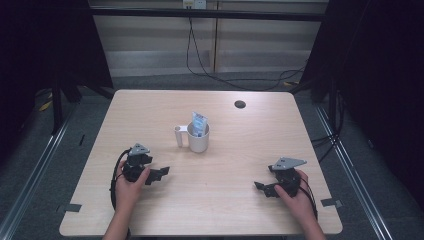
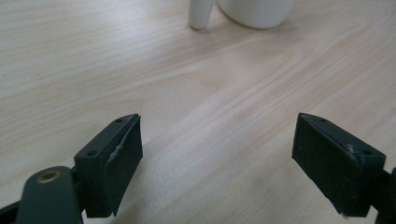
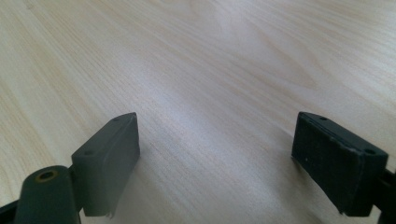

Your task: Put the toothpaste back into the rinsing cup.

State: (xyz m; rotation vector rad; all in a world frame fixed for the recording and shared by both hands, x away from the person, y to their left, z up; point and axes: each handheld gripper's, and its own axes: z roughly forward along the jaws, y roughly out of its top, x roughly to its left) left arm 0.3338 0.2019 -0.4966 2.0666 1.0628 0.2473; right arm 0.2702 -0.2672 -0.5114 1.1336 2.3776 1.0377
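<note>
A white mug [image 1: 198, 137] with its handle to the left stands at the middle of the wooden table [image 1: 150, 110]. A small blue-and-white packet [image 1: 199, 123] sticks up out of it. My left gripper [image 1: 159, 174] rests low at the front left, open, with nothing between its jaws. In the left gripper view the mug's base [image 2: 256, 11] and handle [image 2: 200, 14] lie ahead of the left gripper [image 2: 217, 158]. My right gripper [image 1: 262, 188] sits at the front right, also open, and in the right gripper view the right gripper [image 3: 215, 161] has bare wood ahead of it.
A dark round hole [image 1: 240, 104] marks the table's far side. Black cables [image 1: 200, 60] trail over the floor behind the table. Metal rails run along the floor on both sides. Bits of tape [image 1: 331, 202] lie at the front corners.
</note>
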